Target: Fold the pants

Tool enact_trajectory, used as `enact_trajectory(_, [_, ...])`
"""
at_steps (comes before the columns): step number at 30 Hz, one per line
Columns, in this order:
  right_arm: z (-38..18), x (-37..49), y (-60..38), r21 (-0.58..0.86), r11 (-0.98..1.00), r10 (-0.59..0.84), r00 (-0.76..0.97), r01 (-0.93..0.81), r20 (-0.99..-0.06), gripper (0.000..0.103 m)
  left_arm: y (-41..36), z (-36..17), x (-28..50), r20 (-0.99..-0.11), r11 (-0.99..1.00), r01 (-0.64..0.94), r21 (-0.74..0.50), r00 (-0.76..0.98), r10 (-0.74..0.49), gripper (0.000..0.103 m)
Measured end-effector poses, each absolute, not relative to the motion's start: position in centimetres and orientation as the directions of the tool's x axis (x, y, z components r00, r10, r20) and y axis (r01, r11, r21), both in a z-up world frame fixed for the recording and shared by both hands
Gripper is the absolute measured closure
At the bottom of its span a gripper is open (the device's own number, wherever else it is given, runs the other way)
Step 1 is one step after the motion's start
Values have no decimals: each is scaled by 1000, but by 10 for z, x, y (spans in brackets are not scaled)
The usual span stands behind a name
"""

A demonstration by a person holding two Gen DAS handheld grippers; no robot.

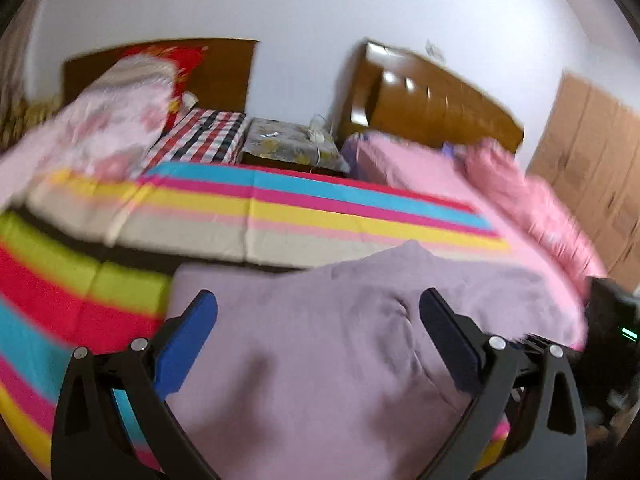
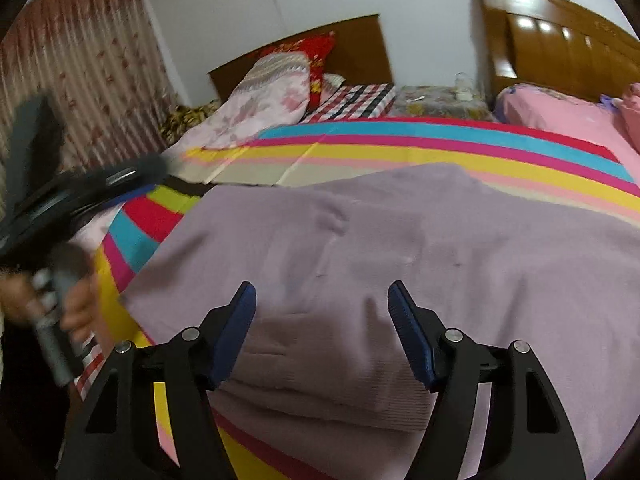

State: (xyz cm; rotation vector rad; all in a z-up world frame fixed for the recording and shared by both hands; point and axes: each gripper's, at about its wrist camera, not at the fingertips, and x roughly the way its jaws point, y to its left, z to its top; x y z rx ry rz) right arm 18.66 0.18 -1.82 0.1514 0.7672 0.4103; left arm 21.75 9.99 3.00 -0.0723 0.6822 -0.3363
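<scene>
Room: we work in a bedroom with a white wall [image 1: 320, 20], a wooden headboard [image 2: 560, 48] and a patterned curtain [image 2: 80, 60] at one side.
Surface: we see a striped bedsheet [image 1: 280, 208] in blue, pink, yellow and beige covering the bed, with a pink sheet [image 1: 420, 168] beyond it.
Bedding: we note a floral quilt [image 2: 256, 108] piled by a red pillow [image 2: 316, 56], and a checked cloth [image 2: 360, 100] beside them.
Between the beds: we see a low stand under a floral cover [image 1: 288, 144]; small items lie on top, too blurred for us to name.
Box: we see brown cardboard [image 1: 592, 152] against the wall in the left wrist view; whether it holds anything we cannot tell.
Pants: we see the lilac pants [image 2: 400, 248] spread flat on the striped sheet, with a ribbed band at the near edge.
Left gripper: our left gripper [image 1: 318, 308] has its blue pads spread wide, holding nothing; the pants lie under and ahead of the gap.
Right gripper: our right gripper [image 2: 322, 300] is likewise parted and empty, with the cloth below and between its fingers; whether they touch it we cannot tell.
Left hand: our hand [image 2: 76, 312] grips the other tool's handle at the frame edge, blurred.
</scene>
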Motion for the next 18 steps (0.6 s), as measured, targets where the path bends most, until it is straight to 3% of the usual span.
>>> enact_trajectory(4, [-35,185,11,222,920,383,620,-323,-685,35,70,1,263,-702,962,273,16,688,-184,2])
enact_trajectory(8, [-51,186,8,221,919,384,609,-327,-694,34,88,-42,281,-789,979,198,52,609,-81,2])
enact_trajectory(11, [-51,188,8,228,911,399,596,-343,-697,33,110,-52,279,-780,981,193,-34,608,-146,1])
enact_trajectory(14, [-43,194,6,249,910,403,574,-331,-713,33,107,-55,282,-780,985,174,5,616,-104,1])
enact_trajectory(18, [-15,212,6,244,904,420,621,-351,-662,33,101,-55,281,-777,985,168,49,626,-68,1])
